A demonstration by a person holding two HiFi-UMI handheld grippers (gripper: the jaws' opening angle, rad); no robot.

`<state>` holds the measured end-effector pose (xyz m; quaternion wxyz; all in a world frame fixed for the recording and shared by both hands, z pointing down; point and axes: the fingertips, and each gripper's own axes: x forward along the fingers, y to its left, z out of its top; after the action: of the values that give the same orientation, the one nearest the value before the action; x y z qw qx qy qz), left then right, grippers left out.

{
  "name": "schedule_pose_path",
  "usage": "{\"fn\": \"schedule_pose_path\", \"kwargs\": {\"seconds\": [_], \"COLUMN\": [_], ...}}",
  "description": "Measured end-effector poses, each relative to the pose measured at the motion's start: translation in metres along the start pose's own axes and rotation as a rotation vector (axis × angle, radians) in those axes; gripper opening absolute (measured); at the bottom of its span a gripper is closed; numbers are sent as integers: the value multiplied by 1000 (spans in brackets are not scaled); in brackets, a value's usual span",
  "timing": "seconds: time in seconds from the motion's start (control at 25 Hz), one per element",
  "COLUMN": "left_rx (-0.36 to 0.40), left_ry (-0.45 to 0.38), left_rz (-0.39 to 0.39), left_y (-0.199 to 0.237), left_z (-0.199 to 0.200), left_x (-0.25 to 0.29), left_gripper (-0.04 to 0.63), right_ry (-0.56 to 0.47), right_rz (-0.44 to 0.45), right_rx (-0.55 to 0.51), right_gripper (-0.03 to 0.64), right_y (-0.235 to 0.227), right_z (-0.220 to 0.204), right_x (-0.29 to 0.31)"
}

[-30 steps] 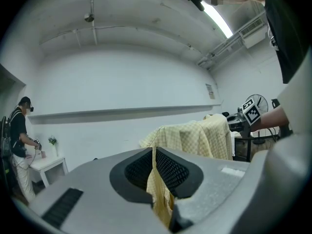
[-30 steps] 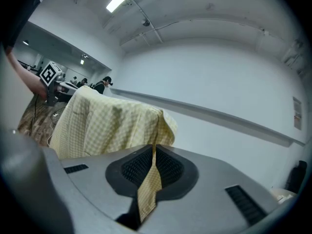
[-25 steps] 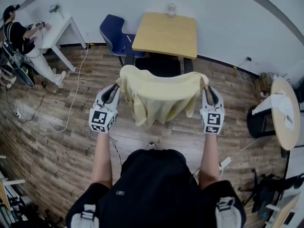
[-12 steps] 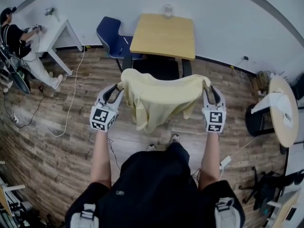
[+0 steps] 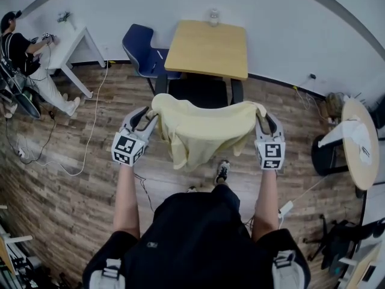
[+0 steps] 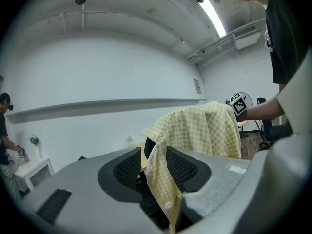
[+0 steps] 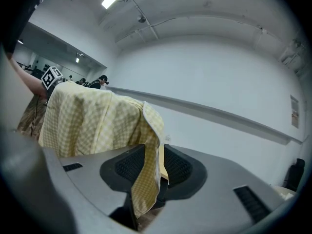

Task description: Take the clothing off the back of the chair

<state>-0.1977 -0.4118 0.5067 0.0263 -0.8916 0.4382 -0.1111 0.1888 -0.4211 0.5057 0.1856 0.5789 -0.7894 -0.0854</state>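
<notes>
Yellow checked shirt (image 5: 201, 131) is draped over the backrest of the black chair (image 5: 198, 92). It is spread wide across the top, with a loose tail hanging down the near side toward the wearer. It is not off the chair yet.

Left gripper (image 5: 148, 114) is at the shirt's left end and right gripper (image 5: 263, 118) is at the right end. Both are roughly level and point away from the wearer, marker cubes (image 5: 127, 149) facing up.

Left gripper view: jaws have just been opening and are now wide. A buttoned edge of the shirt hangs down through the gap, close to the right-hand pad (image 6: 181, 168), with clear air on the other side. No clamp.

Right gripper view: jaws have also just been opening and are now wide. A narrow fold of the shirt hangs slack between the pads (image 7: 129, 165), with a gap showing beside it. No clamp here either.

Net: cloth is in both gaps, neither gripper squeezes it, and the shirt lies on the backrest.

Surroundings:
- The chair is tucked at a wooden table (image 5: 207, 47), which has a bottle (image 5: 213, 15) at its far edge by the wall.
- A blue chair (image 5: 139, 44) is just left of the table.
- A white desk (image 5: 66, 35) is far left, with a person (image 5: 21, 47) at it.
- A round table (image 5: 361, 140) is at the right.
- The wood-plank floor (image 5: 78, 185) has cables (image 5: 90, 137) running across it.
- The wearer's shoe (image 5: 221, 172) shows just below the shirt hem.
</notes>
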Motion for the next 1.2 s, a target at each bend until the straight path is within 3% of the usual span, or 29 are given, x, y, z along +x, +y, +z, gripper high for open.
{"fn": "schedule_pose_path", "kwargs": {"seconds": [0.32,0.52,0.6,1.2], "left_rx": [-30,-29,-33,-15], "left_ry": [6,7,4,-65], "left_rz": [-72,-102,-106,38], "left_y": [-9,-19,-21,6], "left_z": [-2,-2,-2,10], "left_x": [13,14,14,-5], "left_gripper": [137,27,17,12], "right_ry": [1,-7,-22,-35], "right_rz": [34,36,38,-6], "right_rx": [17,0,-2,0], "right_gripper": [93,30,17,6], "right_y": [-1,-1,-2,-2], "right_z": [-3,-3,-1,4], "right_x": [9,11,12,10]}}
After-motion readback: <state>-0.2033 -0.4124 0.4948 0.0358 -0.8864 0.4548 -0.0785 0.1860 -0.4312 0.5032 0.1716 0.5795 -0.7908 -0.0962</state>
